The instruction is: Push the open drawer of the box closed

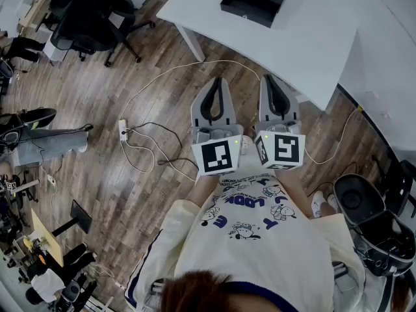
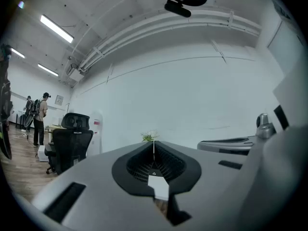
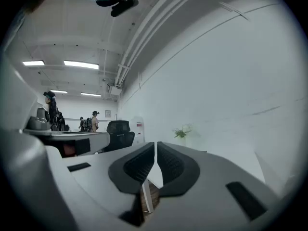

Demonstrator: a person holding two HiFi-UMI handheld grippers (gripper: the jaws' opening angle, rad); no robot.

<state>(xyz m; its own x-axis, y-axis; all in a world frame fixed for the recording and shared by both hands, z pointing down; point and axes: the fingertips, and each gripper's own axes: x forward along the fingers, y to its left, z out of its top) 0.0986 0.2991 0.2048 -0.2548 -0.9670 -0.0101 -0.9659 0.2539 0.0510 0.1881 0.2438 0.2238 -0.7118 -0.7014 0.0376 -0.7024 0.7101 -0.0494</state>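
A black box [image 1: 255, 0] lies on the white table [image 1: 312, 38] at the top of the head view; its top shows a dark hollow, and I cannot tell the drawer apart from here. Both grippers are held close to the person's chest, well short of the table and above the wooden floor. The left gripper [image 1: 216, 80] is shut with nothing between its jaws, tips meeting [image 2: 154, 142]. The right gripper [image 1: 270, 78] is likewise shut and empty [image 3: 156, 143]. Both gripper views look up at a white wall and ceiling; the box is out of their sight.
A white table leg [image 1: 190, 42] stands ahead of the left gripper. A power strip [image 1: 123, 130] and cables trail over the floor at left. A black office chair [image 1: 91, 12] sits far left and a black round bin [image 1: 357, 197] at right. People stand far off [image 2: 42, 114].
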